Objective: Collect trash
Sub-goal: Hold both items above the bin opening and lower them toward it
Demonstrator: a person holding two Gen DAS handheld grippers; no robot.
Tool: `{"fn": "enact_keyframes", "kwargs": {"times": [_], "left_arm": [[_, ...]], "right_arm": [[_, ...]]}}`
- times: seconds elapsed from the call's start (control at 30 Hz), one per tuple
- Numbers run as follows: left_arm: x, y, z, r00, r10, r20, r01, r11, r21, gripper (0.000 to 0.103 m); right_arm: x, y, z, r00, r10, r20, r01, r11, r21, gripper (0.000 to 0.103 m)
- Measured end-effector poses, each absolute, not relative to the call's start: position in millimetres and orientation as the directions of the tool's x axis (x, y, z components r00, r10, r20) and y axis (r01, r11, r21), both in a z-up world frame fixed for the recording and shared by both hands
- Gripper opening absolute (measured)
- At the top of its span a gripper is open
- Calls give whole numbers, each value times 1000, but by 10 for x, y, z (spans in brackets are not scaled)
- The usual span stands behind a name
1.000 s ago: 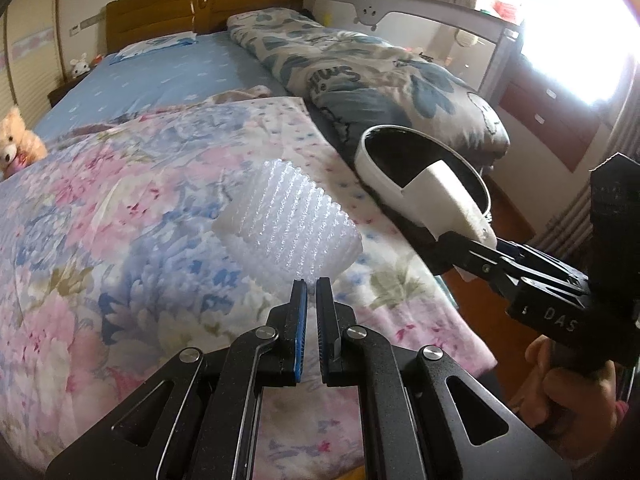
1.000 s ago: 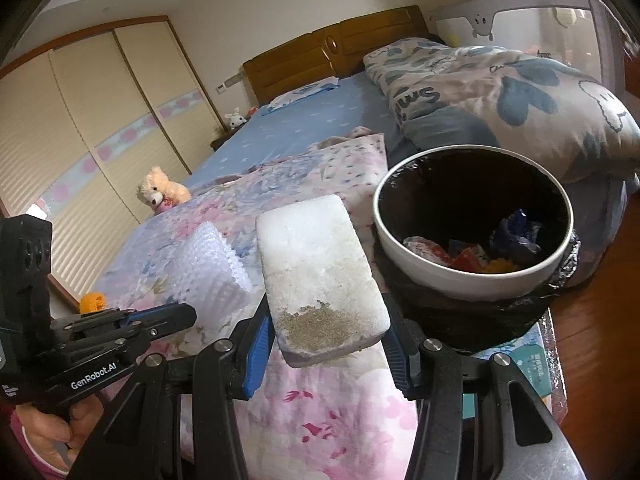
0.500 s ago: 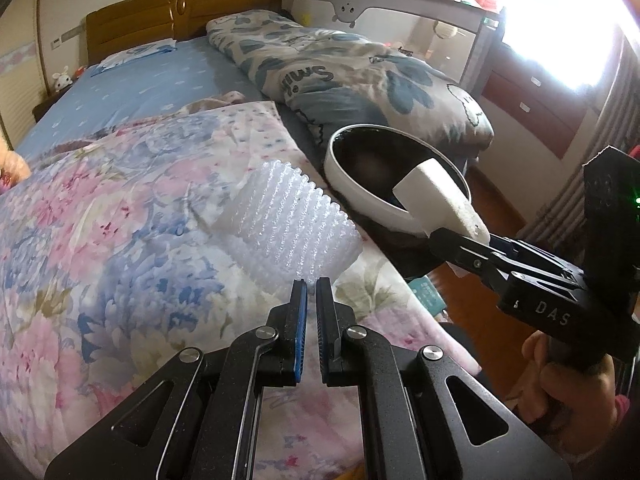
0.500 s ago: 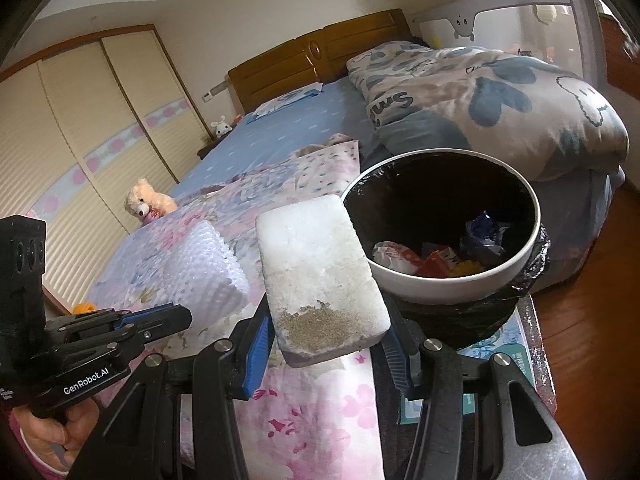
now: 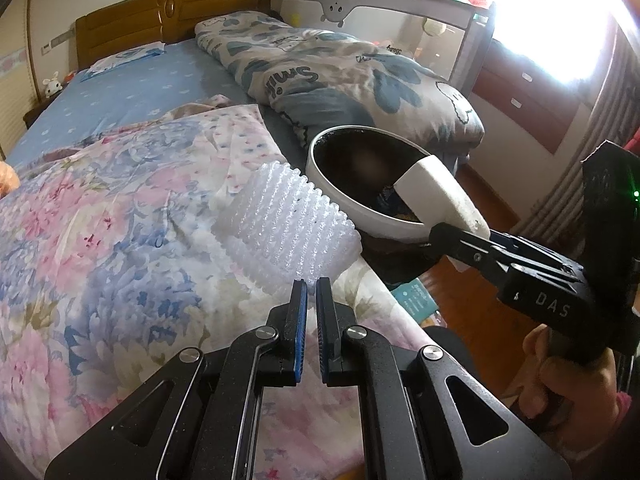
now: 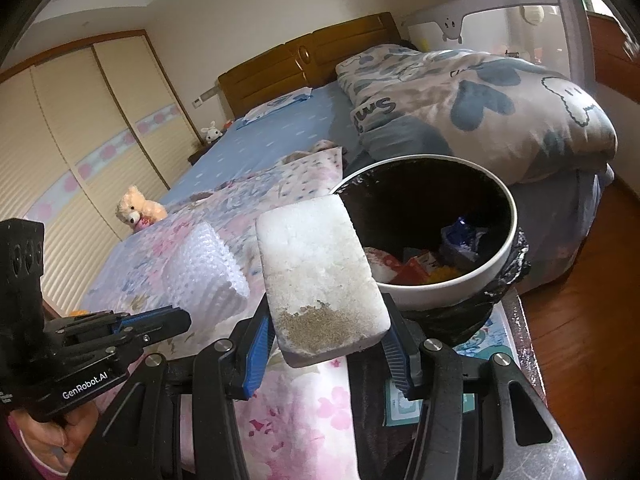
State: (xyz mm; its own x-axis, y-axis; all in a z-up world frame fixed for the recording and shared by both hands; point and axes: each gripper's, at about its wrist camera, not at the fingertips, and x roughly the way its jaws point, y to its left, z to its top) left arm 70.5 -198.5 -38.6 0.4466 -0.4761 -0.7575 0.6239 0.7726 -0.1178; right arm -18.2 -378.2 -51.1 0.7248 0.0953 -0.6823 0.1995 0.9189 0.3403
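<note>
My right gripper [image 6: 328, 332] is shut on a white foam block [image 6: 316, 272], dirty at its near end, and holds it over the near rim of the white trash bin [image 6: 480, 276] with a black liner and wrappers inside. In the left wrist view the foam block [image 5: 436, 196] juts over the bin [image 5: 352, 204]. My left gripper [image 5: 311, 292] is shut and empty, just short of a clear bubble-wrap piece [image 5: 288, 224] that lies on the floral quilt [image 5: 120, 208]. The bubble wrap [image 6: 204, 268] also shows in the right wrist view, left of the foam.
A rolled grey-blue duvet [image 5: 340, 76] lies behind the bin. The bin stands beside the bed edge on a wooden floor [image 6: 592, 320]. A teddy bear [image 6: 138, 210] sits at the far side of the bed. A teal packet [image 5: 416, 300] lies on the floor.
My right gripper has carried the foam block closer to the bin, over its near rim. My left gripper has stayed shut by the bubble wrap.
</note>
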Motion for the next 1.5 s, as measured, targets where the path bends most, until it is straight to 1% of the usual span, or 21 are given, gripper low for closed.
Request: {"fn": "enact_keyframes", "kwargs": {"times": [1.5], "left_arm": [[886, -2685, -243, 439, -491, -752, 684, 726, -75, 4]], "right_arm": [[-72, -4432, -378, 715, 17, -699, 250, 927, 278, 51]]}}
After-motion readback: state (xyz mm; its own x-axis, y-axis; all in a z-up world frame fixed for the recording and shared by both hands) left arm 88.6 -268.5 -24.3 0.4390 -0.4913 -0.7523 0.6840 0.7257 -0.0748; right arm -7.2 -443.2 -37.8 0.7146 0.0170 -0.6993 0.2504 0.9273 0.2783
